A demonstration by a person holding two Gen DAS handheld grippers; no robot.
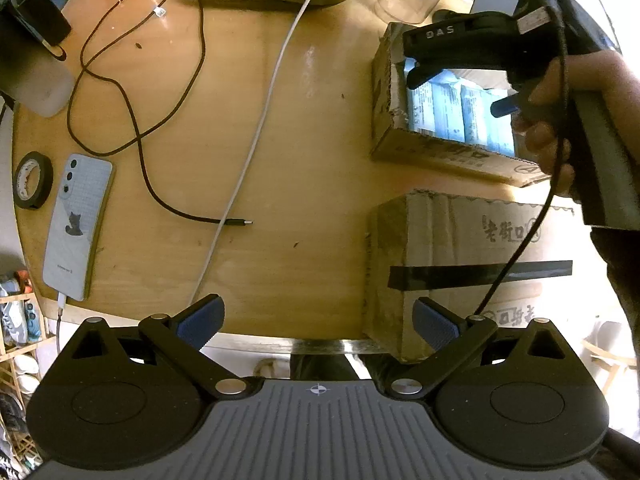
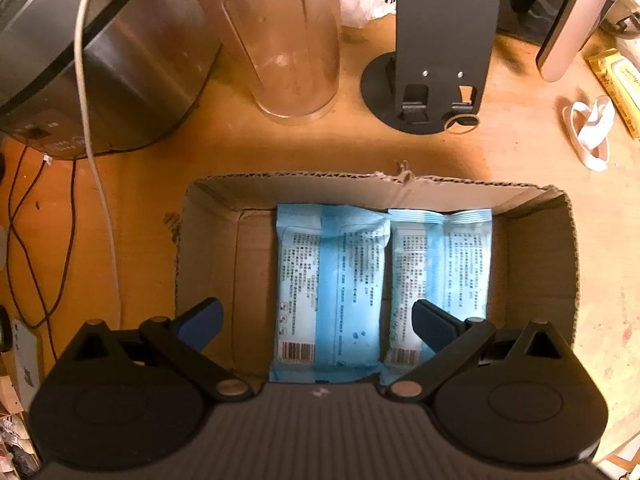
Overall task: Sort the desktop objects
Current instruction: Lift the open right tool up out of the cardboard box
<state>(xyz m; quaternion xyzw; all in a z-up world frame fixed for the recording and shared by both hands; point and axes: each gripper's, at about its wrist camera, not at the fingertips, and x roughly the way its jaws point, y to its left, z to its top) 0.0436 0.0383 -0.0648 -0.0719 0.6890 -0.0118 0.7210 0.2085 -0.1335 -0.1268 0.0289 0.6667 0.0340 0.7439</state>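
Two light blue wipe packs lie side by side, print side up, in an open cardboard box. My right gripper hangs open above them, pointing straight down, with nothing between its blue pads. From the left wrist view the same box sits at the right, with a hand holding the right gripper over it. My left gripper is open and empty above the table's near edge. A phone and a roll of black tape lie at the left.
A closed, taped cardboard box stands near the front right. A black cable and a white cable cross the wooden table. Behind the open box stand a cooker, a clear jar and a black phone stand.
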